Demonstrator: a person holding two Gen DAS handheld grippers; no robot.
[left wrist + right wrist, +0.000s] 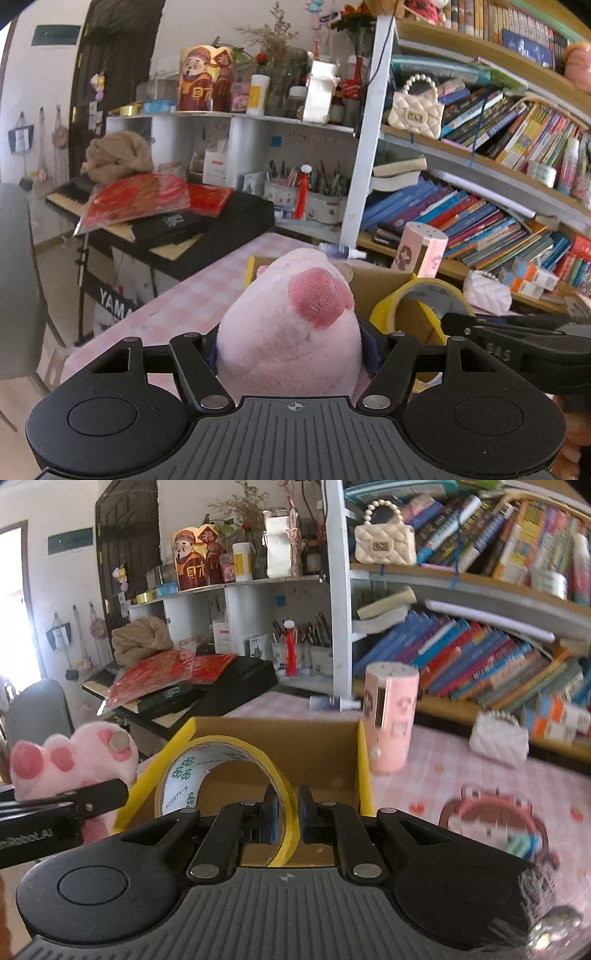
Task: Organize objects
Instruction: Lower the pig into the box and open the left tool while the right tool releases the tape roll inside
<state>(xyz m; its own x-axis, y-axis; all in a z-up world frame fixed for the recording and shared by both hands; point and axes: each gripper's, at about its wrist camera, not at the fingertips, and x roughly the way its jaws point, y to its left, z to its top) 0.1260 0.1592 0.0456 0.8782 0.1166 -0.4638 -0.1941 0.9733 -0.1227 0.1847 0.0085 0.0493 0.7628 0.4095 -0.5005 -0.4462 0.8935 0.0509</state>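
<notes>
My left gripper is shut on a pink plush paw toy with darker pink pads, held above the table beside an open cardboard box. In the right wrist view the plush paw shows at the left, outside the box. My right gripper is shut on the rim of a yellow tape roll, held upright over the cardboard box with yellow edges. The tape roll also shows in the left wrist view.
A pink cylindrical container stands right of the box on the pink checked tablecloth. A white quilted purse and a small bottle lie near the bookshelf. A keyboard with red papers stands at the left.
</notes>
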